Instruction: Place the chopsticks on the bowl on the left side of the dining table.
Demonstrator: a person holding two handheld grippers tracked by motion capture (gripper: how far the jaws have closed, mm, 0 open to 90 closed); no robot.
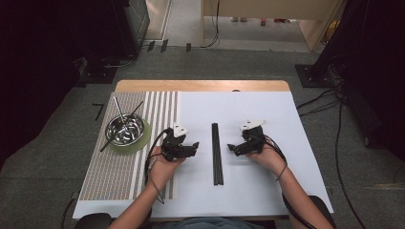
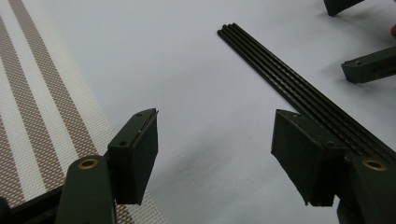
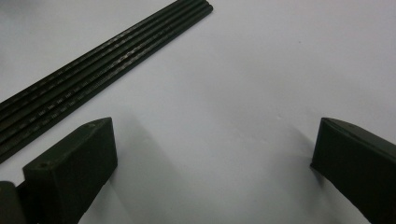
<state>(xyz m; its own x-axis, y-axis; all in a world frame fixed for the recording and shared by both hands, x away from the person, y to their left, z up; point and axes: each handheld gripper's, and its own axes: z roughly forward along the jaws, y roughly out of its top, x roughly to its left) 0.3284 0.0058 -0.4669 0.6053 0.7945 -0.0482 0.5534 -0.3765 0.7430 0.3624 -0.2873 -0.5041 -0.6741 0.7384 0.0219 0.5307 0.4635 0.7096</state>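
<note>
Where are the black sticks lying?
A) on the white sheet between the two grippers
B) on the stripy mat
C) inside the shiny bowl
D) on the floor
A: the black sticks lie side by side on the white sheet, between the left gripper and right gripper.

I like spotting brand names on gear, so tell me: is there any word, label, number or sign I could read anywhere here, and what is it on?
None: no readable text in any view.
Black chopsticks: faint pale marks along the sticks, too small to tell whether they are letters.
Left gripper and right gripper: plain dark fingers, no label.
Steel bowl, striped mat, white table cover: no print.
</note>
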